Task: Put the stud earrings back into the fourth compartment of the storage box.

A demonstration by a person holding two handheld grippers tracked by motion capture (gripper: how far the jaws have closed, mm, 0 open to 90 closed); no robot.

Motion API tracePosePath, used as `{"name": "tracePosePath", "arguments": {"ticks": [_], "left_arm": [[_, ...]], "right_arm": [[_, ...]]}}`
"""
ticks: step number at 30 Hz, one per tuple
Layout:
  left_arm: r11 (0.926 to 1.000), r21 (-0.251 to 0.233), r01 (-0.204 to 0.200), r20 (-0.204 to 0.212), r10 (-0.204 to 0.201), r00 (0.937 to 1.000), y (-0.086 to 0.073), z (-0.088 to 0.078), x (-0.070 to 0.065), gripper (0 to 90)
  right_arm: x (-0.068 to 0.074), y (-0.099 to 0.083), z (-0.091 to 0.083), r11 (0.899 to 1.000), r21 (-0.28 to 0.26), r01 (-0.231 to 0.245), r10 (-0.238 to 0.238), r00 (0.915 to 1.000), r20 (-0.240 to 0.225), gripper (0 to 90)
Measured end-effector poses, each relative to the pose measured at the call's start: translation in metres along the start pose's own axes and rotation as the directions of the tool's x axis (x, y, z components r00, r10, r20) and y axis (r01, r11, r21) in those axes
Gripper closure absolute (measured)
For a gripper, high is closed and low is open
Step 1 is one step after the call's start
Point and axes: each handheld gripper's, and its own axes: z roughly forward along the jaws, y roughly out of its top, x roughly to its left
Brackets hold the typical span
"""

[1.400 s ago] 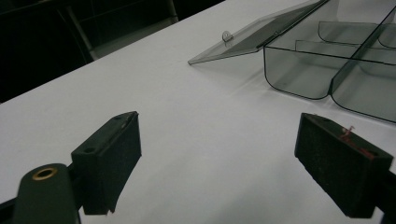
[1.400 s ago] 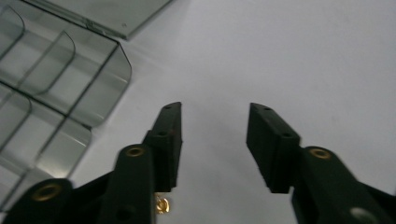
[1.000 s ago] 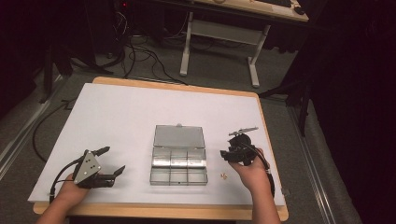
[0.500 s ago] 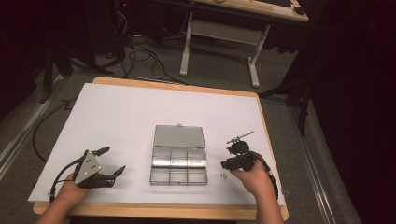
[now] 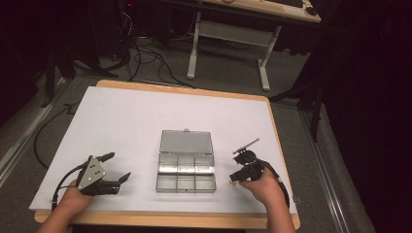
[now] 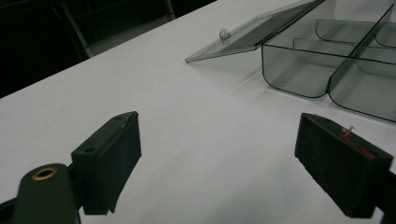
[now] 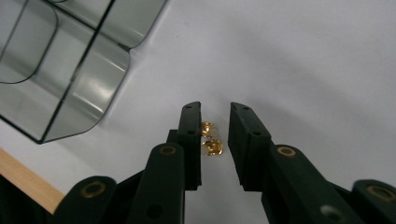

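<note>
With 2 gold bits [image 7: 211,139] between: right gripper [image 7: 215,122], part-open.

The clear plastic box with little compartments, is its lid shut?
No, the clear plastic compartment box has its lid swung open, lying back flat on the white table.

floor [image 5: 160,73]: grey carpet, black cables | far desk [image 5: 272,7]: wooden top, white legs | surroundings: dark
</note>
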Motion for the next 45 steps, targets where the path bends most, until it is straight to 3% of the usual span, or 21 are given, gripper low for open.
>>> {"name": "tracePosePath", "arguments": {"ticks": [2, 4, 14, 24, 39, 45], "left_arm": [[1.0, -0.002, 0.0, -0.002, 0.0, 1.0, 0.0, 0.0001, -0.0004, 15.0], [1.0, -0.005, -0.006, -0.005, 0.006, 1.0, -0.0001, -0.0001, -0.0009, 15.0], [1.0, -0.005, 0.0, -0.003, 0.0, 1.0, -0.0002, -0.0004, -0.0001, 15.0], [1.0, -0.005, 0.003, 0.0, -0.003, 1.0, -0.0002, -0.0003, 0.0004, 15.0], [1.0, 0.003, 0.0, 0.007, 0.0, 1.0, 0.0001, 0.0003, 0.0007, 15.0], [1.0, 0.004, -0.002, 0.013, 0.002, 0.9999, 0.0002, 0.0006, 0.0003, 15.0]], "right_arm": [[-0.0003, -0.0002, 0.0031, 1.0, 0.008, -0.015, 0.015, 0.9998, -0.014, 79.4], [-0.0012, -0.0003, 0.0042, 1.0, 0.02, 0.009, -0.009, 0.9999, -0.008, 80.7], [-0.0015, 0.0008, 0.0085, 1.0, 0.027, 0.003, -0.002, 0.9996, -0.027, 82.6], [0.0005, 0.001, 0.0113, 0.999, 0.045, 0.006, -0.006, 0.9998, -0.018, 85.4], [-0.0026, 0.0009, 0.0064, 1.0, 0.027, 0.014, -0.014, 0.9999, -0.006, 87.8], [-0.0001, 0.0015, 0.0063, 1.0, 0.022, 0.018, -0.018, 0.9995, -0.024, 87.9]]}}
